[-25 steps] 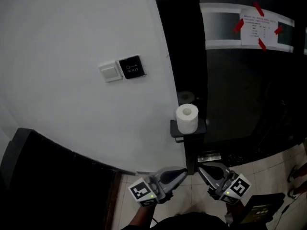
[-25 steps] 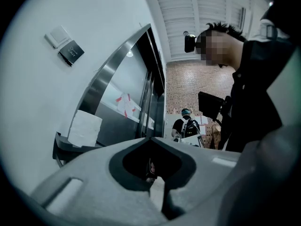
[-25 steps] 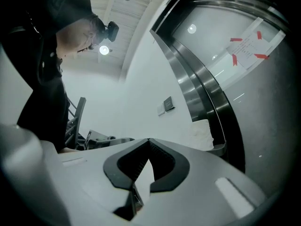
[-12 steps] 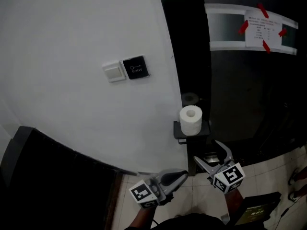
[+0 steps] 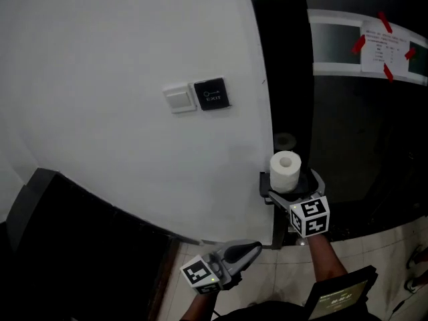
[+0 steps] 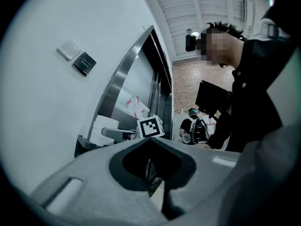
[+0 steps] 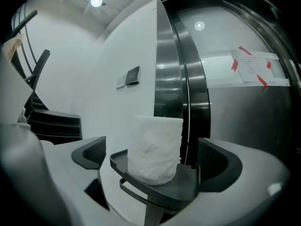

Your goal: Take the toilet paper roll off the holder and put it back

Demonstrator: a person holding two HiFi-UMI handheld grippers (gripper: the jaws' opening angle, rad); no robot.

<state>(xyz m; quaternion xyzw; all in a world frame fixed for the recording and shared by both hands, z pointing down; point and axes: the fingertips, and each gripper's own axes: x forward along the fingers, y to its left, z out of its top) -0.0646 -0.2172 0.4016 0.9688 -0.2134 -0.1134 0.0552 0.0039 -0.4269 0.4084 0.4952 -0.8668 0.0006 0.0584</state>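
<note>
The right gripper (image 5: pixel 296 187) has just been opening wide and is straddling the toilet paper roll (image 7: pixel 154 147), which is standing untouched on its holder (image 7: pixel 186 186) between the fingers, lining up a grab. The left gripper (image 5: pixel 253 248) is idling below, jaws together.

The toilet paper roll (image 7: pixel 155 147) at centre is soft white paper, matt and faintly dimpled. Its holder (image 7: pixel 186 182) looks like smooth, dark, matt plastic. The wall (image 5: pixel 120 79) at left is smooth matt white. The door frame (image 7: pixel 171 65) is brushed metal with a sheen. The dark panel (image 5: pixel 361 146) at right is glossy, and the floor tiles (image 5: pixel 394 246) at lower right are pale and shiny.
</note>
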